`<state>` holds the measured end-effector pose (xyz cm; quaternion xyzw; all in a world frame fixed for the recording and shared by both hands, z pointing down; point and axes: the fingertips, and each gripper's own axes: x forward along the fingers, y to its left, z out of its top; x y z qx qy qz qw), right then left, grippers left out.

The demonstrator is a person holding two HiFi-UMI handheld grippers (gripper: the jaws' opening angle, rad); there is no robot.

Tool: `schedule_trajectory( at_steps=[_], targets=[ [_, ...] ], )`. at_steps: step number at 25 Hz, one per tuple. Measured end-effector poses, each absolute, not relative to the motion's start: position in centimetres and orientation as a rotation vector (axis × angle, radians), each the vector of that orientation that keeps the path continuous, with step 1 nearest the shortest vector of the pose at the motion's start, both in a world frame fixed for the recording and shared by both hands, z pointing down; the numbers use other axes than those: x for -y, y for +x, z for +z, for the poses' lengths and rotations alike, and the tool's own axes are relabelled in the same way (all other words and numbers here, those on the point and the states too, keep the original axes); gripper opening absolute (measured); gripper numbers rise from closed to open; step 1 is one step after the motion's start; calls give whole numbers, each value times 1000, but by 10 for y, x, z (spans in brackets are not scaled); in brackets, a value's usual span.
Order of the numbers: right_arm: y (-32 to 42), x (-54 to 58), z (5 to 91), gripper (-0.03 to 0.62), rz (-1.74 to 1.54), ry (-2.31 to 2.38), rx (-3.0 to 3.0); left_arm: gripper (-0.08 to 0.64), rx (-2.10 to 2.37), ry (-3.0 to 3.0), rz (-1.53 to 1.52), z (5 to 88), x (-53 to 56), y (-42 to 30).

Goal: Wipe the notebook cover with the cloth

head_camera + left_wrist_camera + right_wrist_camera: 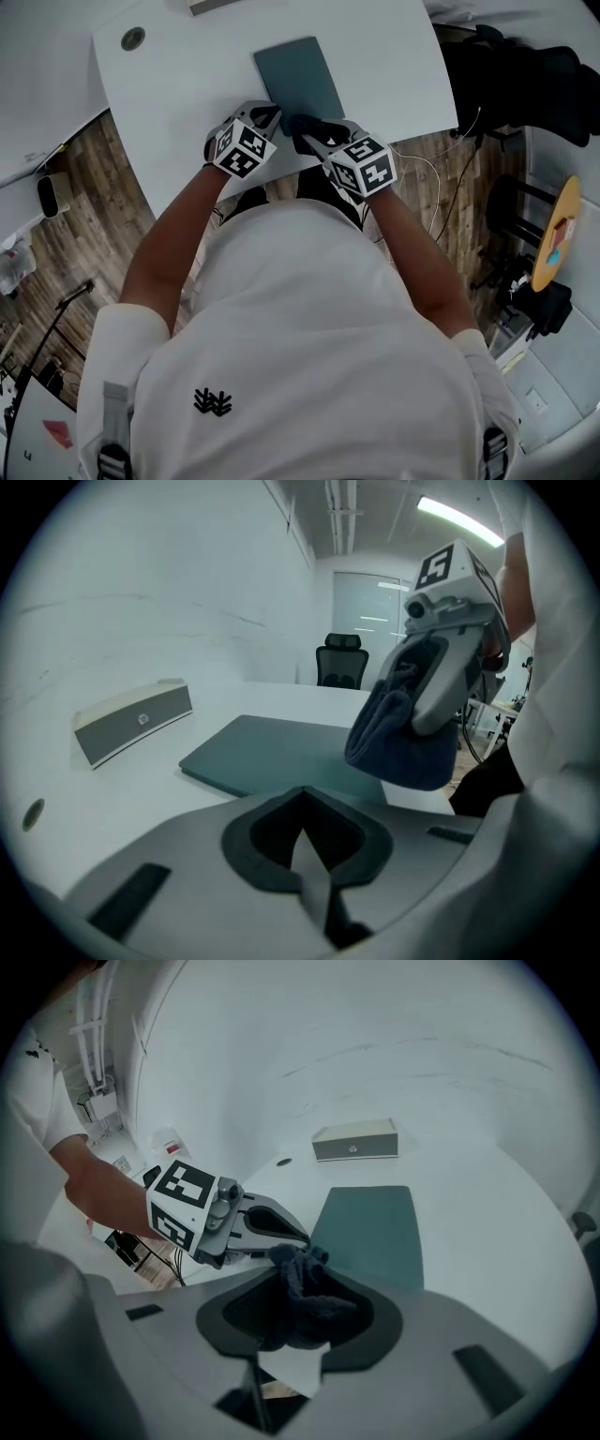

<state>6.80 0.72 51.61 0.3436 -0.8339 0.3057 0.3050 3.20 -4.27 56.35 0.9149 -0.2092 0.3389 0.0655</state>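
Right gripper (309, 131) is clamped on the bunched cloth (398, 747) just over the 6 o'clock edge of the notebook (298, 73), evidently poised to start wiping, while the left gripper (267, 117), jaws together and empty, sits at its 9 o'clock, likely ready to steady the notebook lying flat on the table (187, 84)

- Bare bench (394, 66) flanks the notebook (300, 70) on both sides, open for passage.
- A grey box (355, 1139) stands beyond its far edge, apart.
- The left gripper (276, 114) and the right gripper (302, 131), fingers closed on the cloth (300, 1297), crowd its near edge.
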Motion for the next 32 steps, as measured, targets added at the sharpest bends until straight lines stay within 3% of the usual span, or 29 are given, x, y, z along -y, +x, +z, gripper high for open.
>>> schedule_trajectory(
  at_steps=[13, 32],
  targets=[
    [54, 2, 538, 120, 829, 841, 2184, 6, 603, 2741, 1051, 564, 41, 31],
    [161, 33, 544, 121, 798, 961, 1987, 5, 591, 2766, 1049, 564, 39, 34]
  ],
)
